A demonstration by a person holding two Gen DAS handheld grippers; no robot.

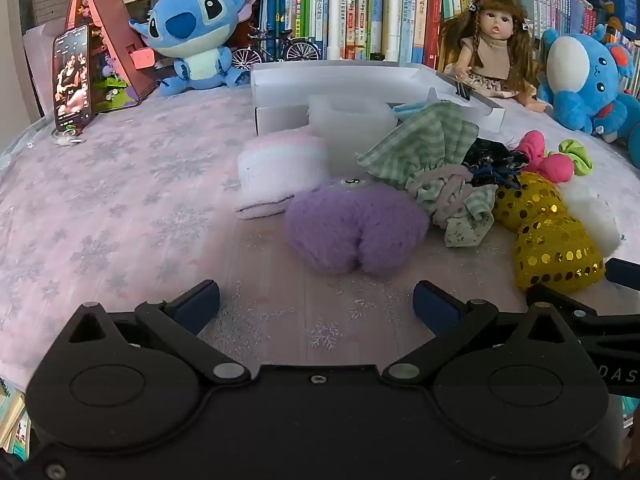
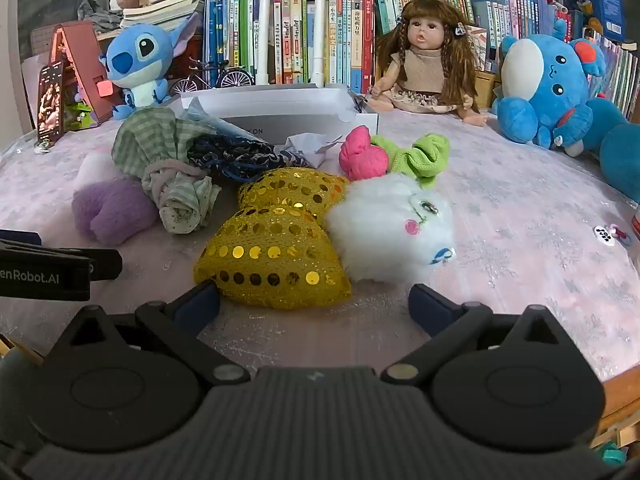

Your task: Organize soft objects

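The left gripper (image 1: 316,300) stands wide open and empty, the purple plush (image 1: 352,232) lying just ahead of its jaws. The right gripper (image 2: 314,300) gapes open too, the gold sequin bow (image 2: 272,248) touching its left fingertip.

free: near tablecloth (image 1: 120,240) | blocked: soft pile (image 2: 276,248), white box (image 1: 360,76)

Both tongs tilt downward with jaws spread wide and nothing between them. The left tongs (image 1: 316,304) hang low on the left; the right tongs (image 2: 314,304) sit just beside them, apart.
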